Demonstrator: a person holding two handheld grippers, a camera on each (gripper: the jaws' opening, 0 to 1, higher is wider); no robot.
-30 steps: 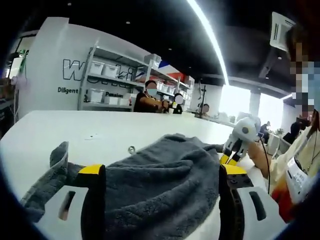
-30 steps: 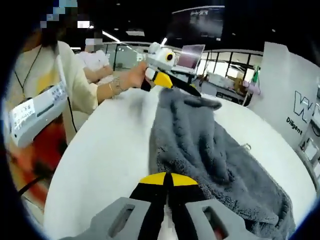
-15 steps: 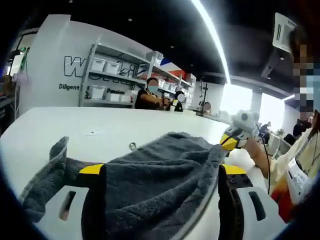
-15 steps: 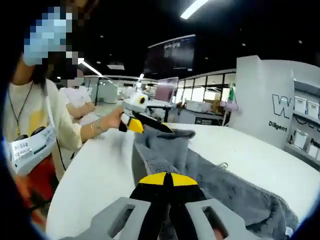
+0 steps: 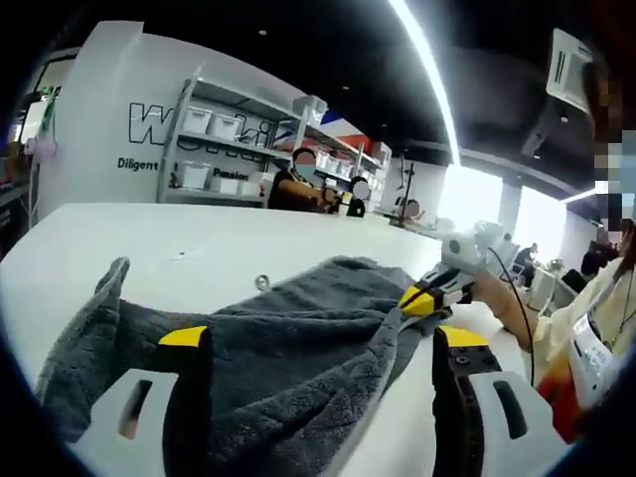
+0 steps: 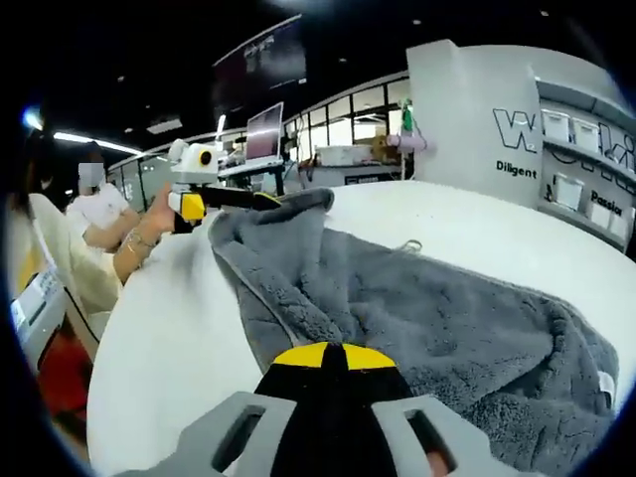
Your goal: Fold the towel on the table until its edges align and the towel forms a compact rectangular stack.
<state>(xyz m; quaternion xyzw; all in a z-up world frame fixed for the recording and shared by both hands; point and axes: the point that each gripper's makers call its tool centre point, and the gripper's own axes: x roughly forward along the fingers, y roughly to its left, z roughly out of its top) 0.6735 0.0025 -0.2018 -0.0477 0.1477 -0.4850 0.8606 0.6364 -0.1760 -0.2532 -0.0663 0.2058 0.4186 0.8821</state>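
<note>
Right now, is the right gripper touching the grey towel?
Touching. In the left gripper view the right gripper pinches the towel edge; the right gripper view shows its jaws shut against towel.

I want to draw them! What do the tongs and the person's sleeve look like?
Each set of tongs has pale grey bodies with slots, black jaws and yellow tips: the left tongs and the right tongs. The sleeve is cream, and a bracelet sits at the wrist.

"Diligent" on the white wall point(image 6: 467, 119)
</note>
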